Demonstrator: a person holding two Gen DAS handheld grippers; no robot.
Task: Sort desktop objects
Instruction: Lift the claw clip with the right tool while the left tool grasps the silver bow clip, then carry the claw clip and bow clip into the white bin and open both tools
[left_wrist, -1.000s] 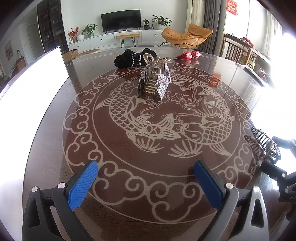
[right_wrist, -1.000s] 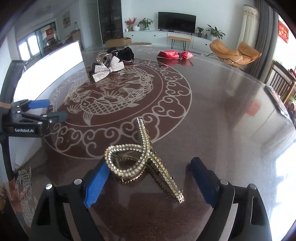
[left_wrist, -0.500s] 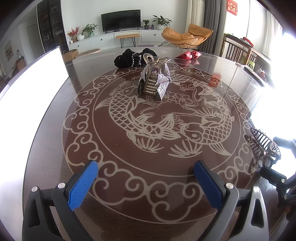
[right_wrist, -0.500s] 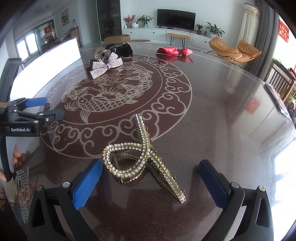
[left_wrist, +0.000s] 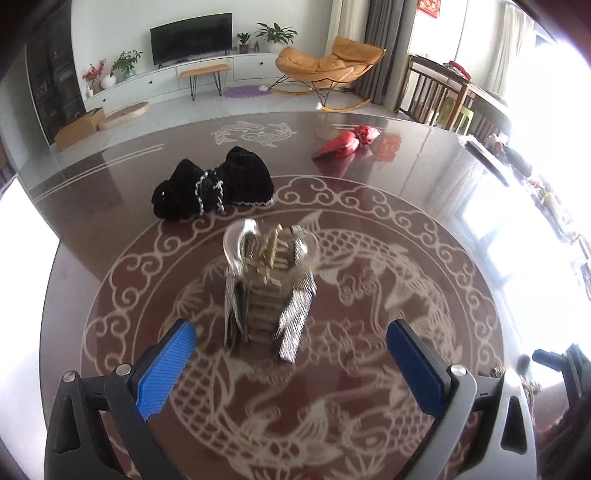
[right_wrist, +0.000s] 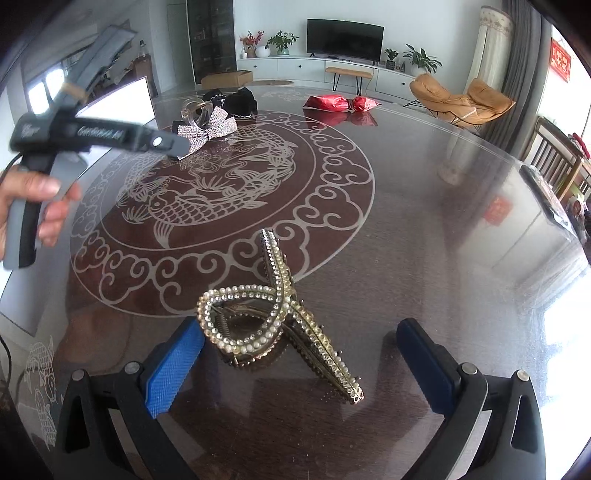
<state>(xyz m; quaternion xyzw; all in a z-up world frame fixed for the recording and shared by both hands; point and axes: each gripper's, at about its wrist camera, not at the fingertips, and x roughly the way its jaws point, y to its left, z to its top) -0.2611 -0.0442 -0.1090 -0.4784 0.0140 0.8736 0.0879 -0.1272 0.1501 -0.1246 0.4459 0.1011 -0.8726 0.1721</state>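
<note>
A rhinestone bow hair clip (left_wrist: 267, 291) stands on the round table's fish pattern, just ahead of my open, empty left gripper (left_wrist: 291, 363); the clip lies between the lines of its blue pads. It also shows in the right wrist view (right_wrist: 207, 127). A gold pearl-studded claw clip (right_wrist: 275, 314) lies on the table between the blue pads of my open right gripper (right_wrist: 299, 367), touching neither that I can tell. The left gripper (right_wrist: 173, 146) shows in the right wrist view, held by a hand near the bow clip.
A black velvet scrunchie (left_wrist: 214, 184) lies behind the bow clip. A red wrapped item (left_wrist: 347, 142) lies at the far right of the table, also in the right wrist view (right_wrist: 340, 103). The right gripper's tips (left_wrist: 554, 360) show at the left view's right edge.
My left gripper has moved forward across the table to the bow clip, which now looms close. My right gripper has stayed around the pearl claw clip, drawing slightly nearer.
</note>
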